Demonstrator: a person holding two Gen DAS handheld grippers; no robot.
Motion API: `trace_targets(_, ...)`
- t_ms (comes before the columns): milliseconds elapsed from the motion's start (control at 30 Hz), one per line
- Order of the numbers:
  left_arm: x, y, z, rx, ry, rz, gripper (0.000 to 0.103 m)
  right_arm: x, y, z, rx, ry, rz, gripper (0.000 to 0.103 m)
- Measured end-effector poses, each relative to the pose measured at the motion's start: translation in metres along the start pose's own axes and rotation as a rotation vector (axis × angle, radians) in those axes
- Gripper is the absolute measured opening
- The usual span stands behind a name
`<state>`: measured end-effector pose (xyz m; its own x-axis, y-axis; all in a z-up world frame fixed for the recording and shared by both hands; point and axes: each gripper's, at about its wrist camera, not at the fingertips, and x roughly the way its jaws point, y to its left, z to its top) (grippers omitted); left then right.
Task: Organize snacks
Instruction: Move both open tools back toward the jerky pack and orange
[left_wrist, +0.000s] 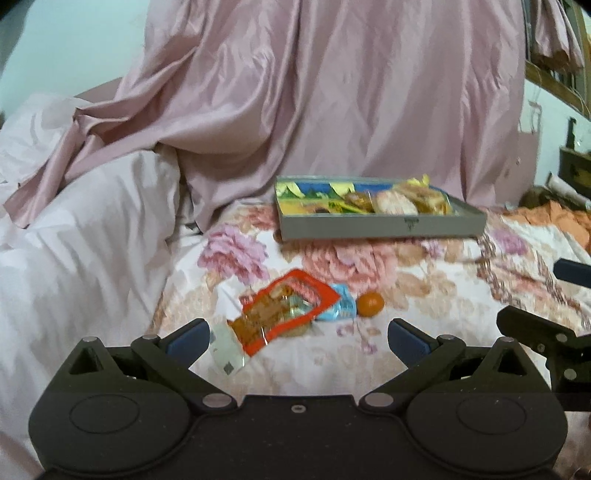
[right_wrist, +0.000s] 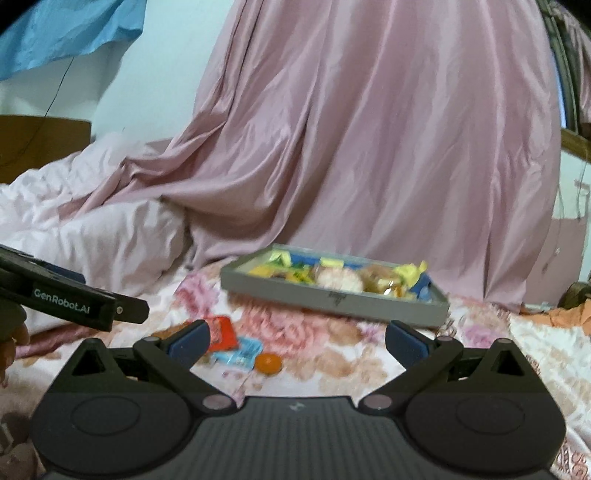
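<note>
While both claws hang over the bed (left_wrist: 424, 295), neither has hold of anything: your left claw (left_wrist: 297, 338) is spread wide and empty, and your right claw (right_wrist: 297, 338) is spread just as wide, also empty.

Loose snacks lie on the floral sheet in front of the left claw: an orange packet (left_wrist: 284, 310) with a clear window, a blue wrapper (left_wrist: 338, 306) touching its right edge, a small orange fruit (left_wrist: 370, 304) just beside that, and a white sachet (left_wrist: 226, 350) at the packet's near left corner, close to the left finger. The tray (left_wrist: 380, 223) sits further back, already part-filled with wrapped snacks.

Risks, as judged from here:
- Soft bedding gives under pressure; press down and the packet may sink so the fingers pinch sheet as well.
- Packet, wrapper and sachet touch or overlap; a wide closure could drag two at once.
- Round fruit may roll if nudged by either claw.
- Claws work close side by side; reaching for the same cluster could make them collide.
- Both views are blurred, so edges are uncertain.
</note>
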<state>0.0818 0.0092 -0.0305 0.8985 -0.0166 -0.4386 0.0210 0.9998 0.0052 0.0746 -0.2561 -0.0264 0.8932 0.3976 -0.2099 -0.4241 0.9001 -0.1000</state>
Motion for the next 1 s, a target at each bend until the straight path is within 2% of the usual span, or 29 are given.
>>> trace_targets(300, 0.021, 0.013, -0.015, 0.084, 0.025, -0.029, 0.102, 0.014, 0.010, -0.016, -0.017, 0.112, 0.019, 0.103)
trace_targets(567, 0.050, 0.027, -0.020, 0.098, 0.057, -0.053, 0.102, 0.034, 0.013, -0.028, -0.010, 0.205, 0.027, 0.103)
trace_targets(767, 0.076, 0.038, -0.010, 0.141, 0.053, -0.097, 0.102, 0.051, 0.015, -0.039, -0.002, 0.277, 0.030, 0.103)
trace_targets(867, 0.092, 0.044, -0.004, 0.158, 0.083, -0.127, 0.102, 0.062, 0.014, -0.043, 0.016, 0.318, 0.041, 0.103)
trace_targets(933, 0.100, 0.049, 0.000, 0.147, 0.098, -0.152, 0.102, 0.071, 0.012, -0.046, 0.031, 0.343, 0.057, 0.103)
trace_targets(1000, 0.108, 0.056, 0.002, 0.130, 0.104, -0.187, 0.102, 0.083, 0.010, -0.048, 0.008, 0.362, 0.107, 0.103)
